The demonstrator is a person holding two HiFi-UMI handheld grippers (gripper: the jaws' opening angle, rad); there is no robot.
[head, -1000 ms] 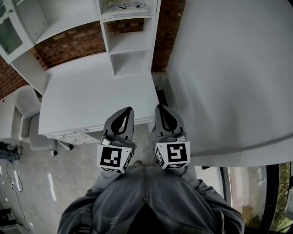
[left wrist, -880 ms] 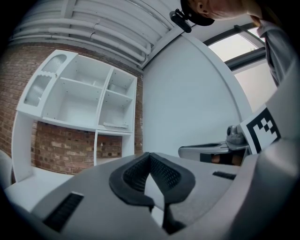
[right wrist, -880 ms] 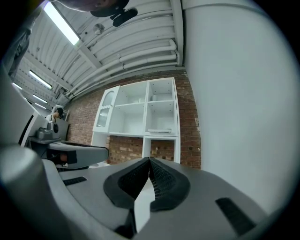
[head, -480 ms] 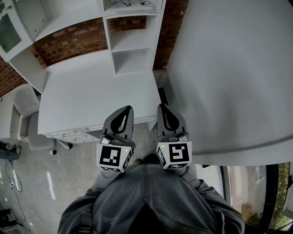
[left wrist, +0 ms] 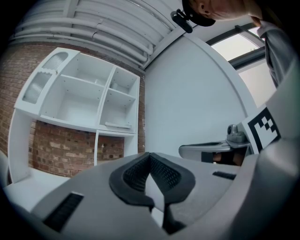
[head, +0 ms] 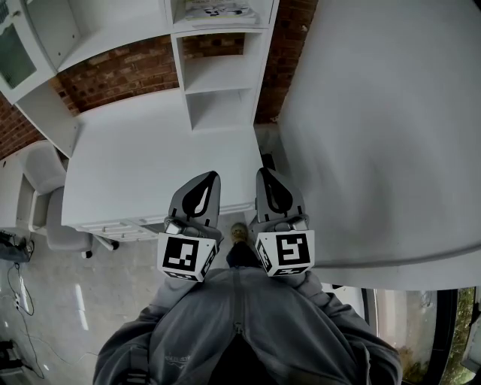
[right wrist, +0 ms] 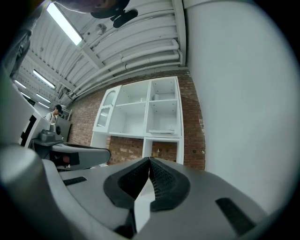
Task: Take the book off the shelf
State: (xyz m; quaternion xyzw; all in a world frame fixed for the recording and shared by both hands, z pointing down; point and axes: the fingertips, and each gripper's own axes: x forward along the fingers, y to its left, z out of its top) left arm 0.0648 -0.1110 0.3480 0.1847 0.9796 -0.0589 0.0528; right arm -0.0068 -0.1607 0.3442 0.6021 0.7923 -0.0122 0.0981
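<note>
The book [head: 214, 10] lies flat in an upper compartment of the white shelf unit [head: 218, 75], at the top edge of the head view. It shows as a thin flat slab in the left gripper view [left wrist: 117, 125] and the right gripper view [right wrist: 164, 131]. My left gripper [head: 213, 175] and right gripper [head: 263, 171] are held side by side over the near edge of the white desk [head: 143, 165], far short of the shelf. Both are shut and hold nothing; their jaws meet at the tips [left wrist: 150, 155] [right wrist: 150, 160].
A large white rounded wall [head: 376, 128] fills the right side, close to my right gripper. A grey chair [head: 45, 180] stands left of the desk. Brick wall shows behind the shelf. A person [right wrist: 56, 112] stands far off at the left.
Both grippers have moved a little forward toward the desk and shelf, and the shelf sits slightly lower in the head view. A foot now shows between the grippers.
</note>
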